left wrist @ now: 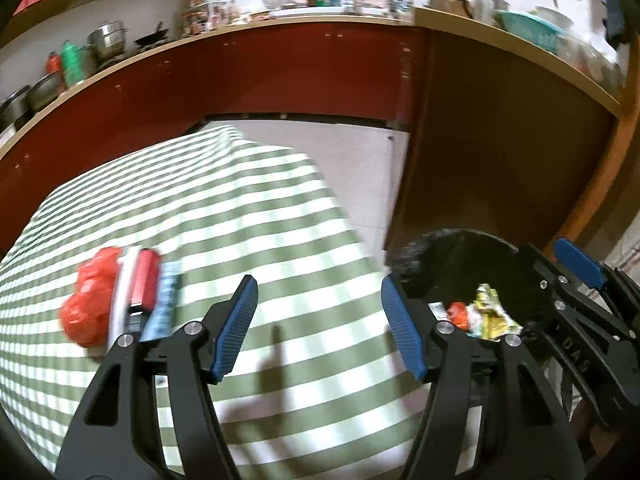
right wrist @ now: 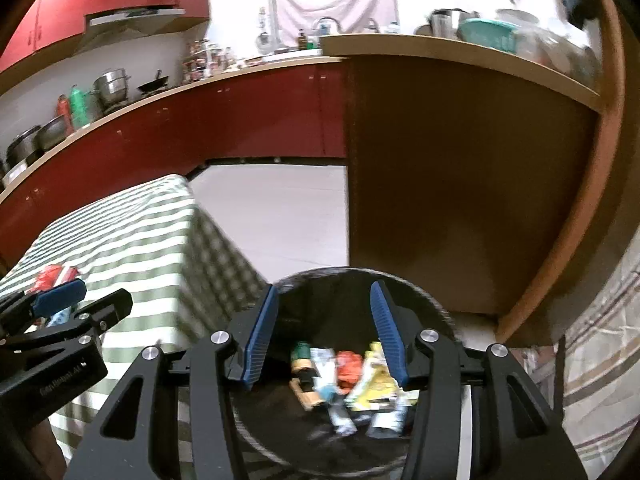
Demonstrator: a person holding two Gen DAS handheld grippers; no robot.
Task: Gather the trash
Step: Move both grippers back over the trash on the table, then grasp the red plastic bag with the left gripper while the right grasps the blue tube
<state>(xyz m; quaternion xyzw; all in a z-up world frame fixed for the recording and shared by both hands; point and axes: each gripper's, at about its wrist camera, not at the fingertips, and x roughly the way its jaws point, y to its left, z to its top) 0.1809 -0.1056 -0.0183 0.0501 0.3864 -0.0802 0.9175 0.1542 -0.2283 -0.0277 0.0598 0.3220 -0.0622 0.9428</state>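
Blue-padded fingers (left wrist: 236, 332) of the left gripper (left wrist: 320, 328) are filling the foreground of the left wrist view, standing wide apart with nothing between them, hovering over the green-and-white checked tablecloth (left wrist: 248, 216).

Item, remaining trash: a small cluster is lying on the cloth to the left of that gripper, consisting of a crumpled red wrapper (left wrist: 90, 300), a red-and-white packet (left wrist: 138, 284) touching it, and a blue-printed packet (left wrist: 164, 304) alongside. Motion blur is hiding any lettering.

Item, black bin (right wrist: 432, 304): it is standing on the floor just beside the table edge, below the right gripper (right wrist: 326, 336). That gripper is also spread wide and carrying nothing, its pads framing the bin mouth.

Item, collected trash: a yellow wrapper (right wrist: 374, 384), an orange-red scrap (right wrist: 348, 368), white-and-blue packets (right wrist: 328, 376) and a small bottle-like piece (right wrist: 302, 364) are resting on the bin floor.

Step in hand, by judgement: a drop into the bin appears complete on the right side, and the left side is lining up for the next pickup. Next, the left gripper probably needs to travel leftward and down to the cluster, straddle one piece and close without dragging the cloth.

View differences: the right wrist view is showing the bin interior in full and the left gripper from the side at frame left; the left wrist view is showing the table cluster plainly, only part of the bin, and the right gripper at far right.
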